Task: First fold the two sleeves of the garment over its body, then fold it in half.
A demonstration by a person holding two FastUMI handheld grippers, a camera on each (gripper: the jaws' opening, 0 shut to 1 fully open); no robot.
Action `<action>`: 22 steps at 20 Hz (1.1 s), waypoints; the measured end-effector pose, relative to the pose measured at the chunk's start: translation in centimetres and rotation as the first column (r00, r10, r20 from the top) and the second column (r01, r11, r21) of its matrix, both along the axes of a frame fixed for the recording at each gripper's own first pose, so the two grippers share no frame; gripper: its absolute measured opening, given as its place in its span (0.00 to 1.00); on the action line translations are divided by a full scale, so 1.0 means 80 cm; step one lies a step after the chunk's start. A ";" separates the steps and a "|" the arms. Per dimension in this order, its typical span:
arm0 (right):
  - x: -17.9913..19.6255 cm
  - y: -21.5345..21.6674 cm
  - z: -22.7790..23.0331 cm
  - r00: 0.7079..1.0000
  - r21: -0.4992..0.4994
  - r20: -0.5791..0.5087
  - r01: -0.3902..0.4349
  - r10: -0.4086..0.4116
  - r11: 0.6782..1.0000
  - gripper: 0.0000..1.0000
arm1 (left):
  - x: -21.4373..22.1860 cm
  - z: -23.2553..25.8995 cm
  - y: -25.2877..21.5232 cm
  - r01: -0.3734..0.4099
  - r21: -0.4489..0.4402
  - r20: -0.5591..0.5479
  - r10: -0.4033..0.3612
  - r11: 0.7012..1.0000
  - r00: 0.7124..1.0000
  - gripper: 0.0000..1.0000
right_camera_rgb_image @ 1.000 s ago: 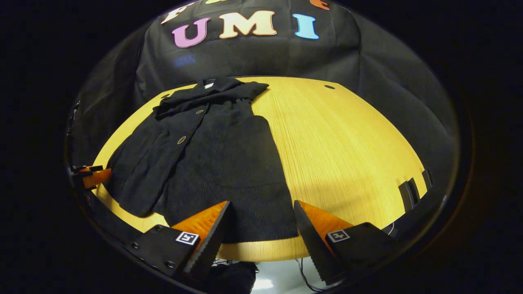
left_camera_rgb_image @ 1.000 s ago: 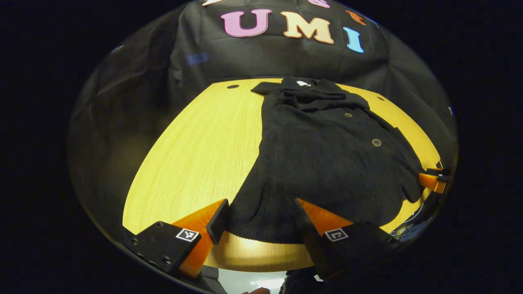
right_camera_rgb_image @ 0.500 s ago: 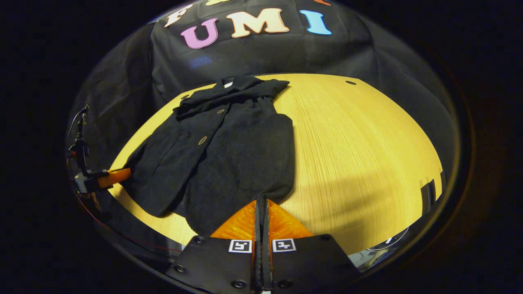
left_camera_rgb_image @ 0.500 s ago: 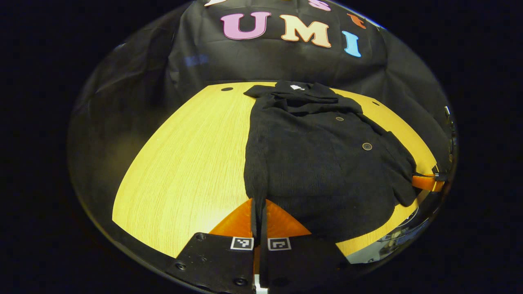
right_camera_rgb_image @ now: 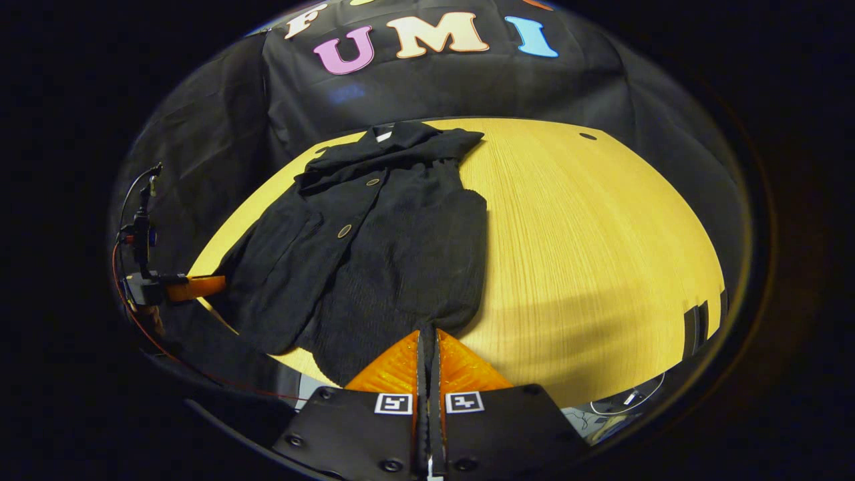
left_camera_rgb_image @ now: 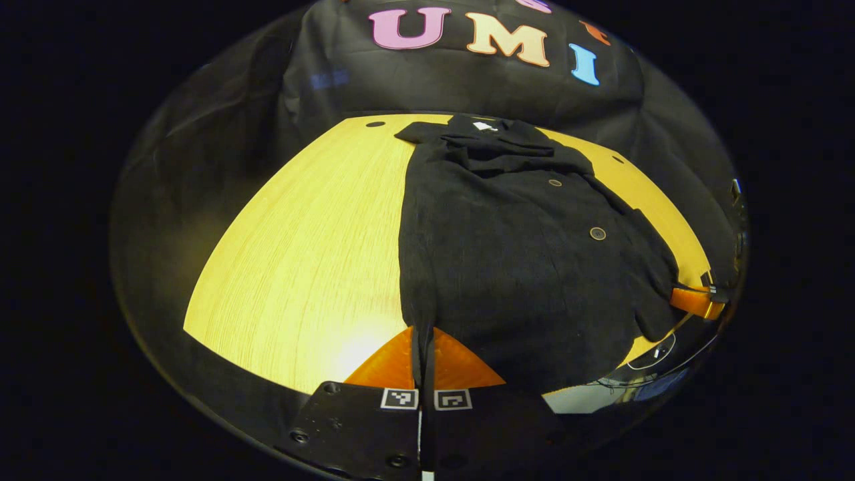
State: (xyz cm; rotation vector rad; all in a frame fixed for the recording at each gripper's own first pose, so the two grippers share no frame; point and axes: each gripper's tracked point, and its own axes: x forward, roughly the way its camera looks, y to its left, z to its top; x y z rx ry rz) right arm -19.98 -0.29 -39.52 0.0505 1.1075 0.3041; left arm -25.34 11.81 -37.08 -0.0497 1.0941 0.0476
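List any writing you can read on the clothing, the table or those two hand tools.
White neck tag on the garment: too small to read.
Square markers on the left gripper and right gripper: black-and-white patterns, no letters.
Buttons and table: no writing visible.

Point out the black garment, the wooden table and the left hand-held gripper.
black garment (left_camera_rgb_image: pixel 507 267): left gripper view, on its body panel.
wooden table (right_camera_rgb_image: pixel 588 240): right gripper view, on bare tabletop.
left hand-held gripper (left_camera_rgb_image: pixel 423 344): left gripper view, between its fingertips, shut on the hem.
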 end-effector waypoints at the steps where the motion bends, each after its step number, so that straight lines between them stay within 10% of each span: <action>1: -0.001 -0.001 0.005 1.000 0.014 0.005 -0.009 0.009 1.000 0.04 | -0.002 0.004 -0.005 -0.014 -0.012 -0.006 0.014 1.000 1.000 0.00; 6: 0.009 -0.002 0.050 0.994 0.065 0.093 -0.062 0.056 0.996 0.04 | 0.010 0.048 -0.010 -0.119 -0.053 0.067 0.122 0.992 0.990 0.00; 22: 0.191 0.055 0.184 0.927 0.170 0.375 -0.083 0.013 0.982 0.04 | 0.203 0.154 0.000 -0.119 -0.095 0.306 0.143 0.988 0.941 0.00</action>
